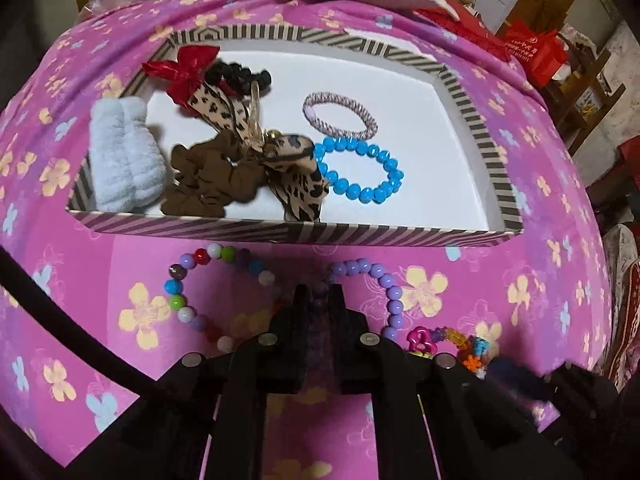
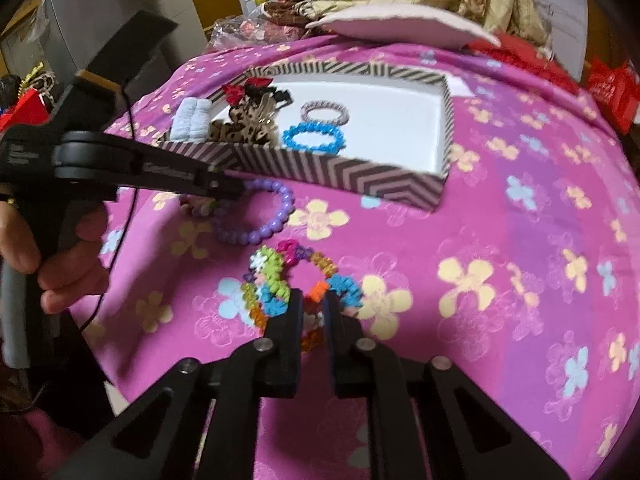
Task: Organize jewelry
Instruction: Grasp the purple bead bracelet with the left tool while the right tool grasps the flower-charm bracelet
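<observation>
A striped box holds a blue bead bracelet, a pink braided band, scrunchies and bows. In front of it on the pink cloth lie a purple bead bracelet, a multicolour bead bracelet and a colourful flower-bead bracelet. My left gripper is shut on the purple bracelet's near side. My right gripper is shut on the flower-bead bracelet.
The bed is covered by a pink floral cloth. A white pillow and a quilt lie behind the box. Red bags sit at the right edge. A grey cabinet stands to the left.
</observation>
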